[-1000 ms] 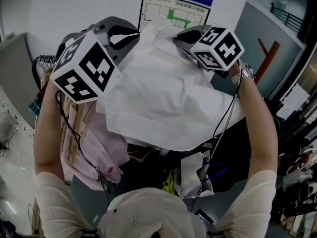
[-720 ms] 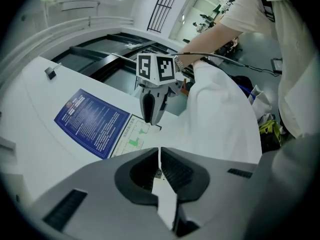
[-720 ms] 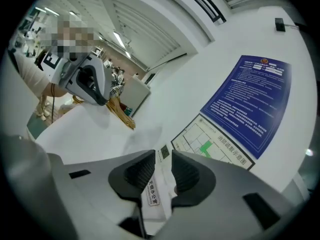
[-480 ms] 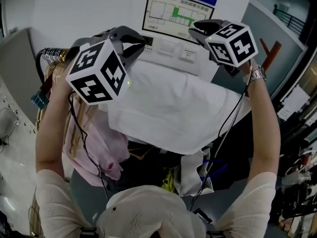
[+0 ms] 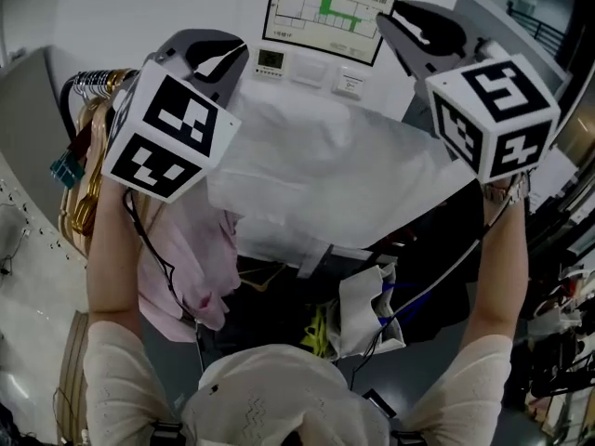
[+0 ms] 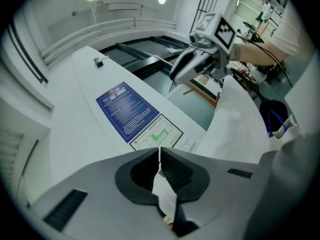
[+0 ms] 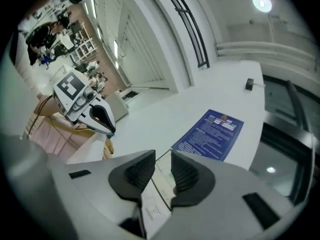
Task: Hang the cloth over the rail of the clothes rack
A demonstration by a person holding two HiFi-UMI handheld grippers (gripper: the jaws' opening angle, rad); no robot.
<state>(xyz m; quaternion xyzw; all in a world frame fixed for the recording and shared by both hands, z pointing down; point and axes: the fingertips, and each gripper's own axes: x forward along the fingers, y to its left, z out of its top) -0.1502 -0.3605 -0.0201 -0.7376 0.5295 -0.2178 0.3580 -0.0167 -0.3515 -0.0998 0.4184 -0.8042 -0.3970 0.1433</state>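
Note:
The white cloth (image 5: 335, 170) lies spread across the top of the clothes rack, hiding the rail beneath it; only the rail's chrome end (image 5: 91, 84) shows at the left. My left gripper (image 5: 228, 68) stands at the cloth's left edge. In the left gripper view, the left gripper (image 6: 159, 151) is shut on a fold of the cloth (image 6: 164, 194). My right gripper (image 5: 395, 17) is raised above the cloth's right side, apart from it. Its jaws have just been opening; in the right gripper view the right gripper (image 7: 162, 158) stands open with nothing between its jaws.
A pink garment (image 5: 191, 258) and several wooden hangers (image 5: 82, 170) hang at the rack's left end. A wall with a floor-plan sign (image 5: 327, 12) and switches (image 5: 307, 68) stands just behind. Dark bags and cables (image 5: 372, 319) lie below the rack.
The right gripper has opened, let go of the cloth, and risen up and to the right. The cloth has settled flatter over the rack. The left gripper has rolled and shifted slightly, keeping its hold.

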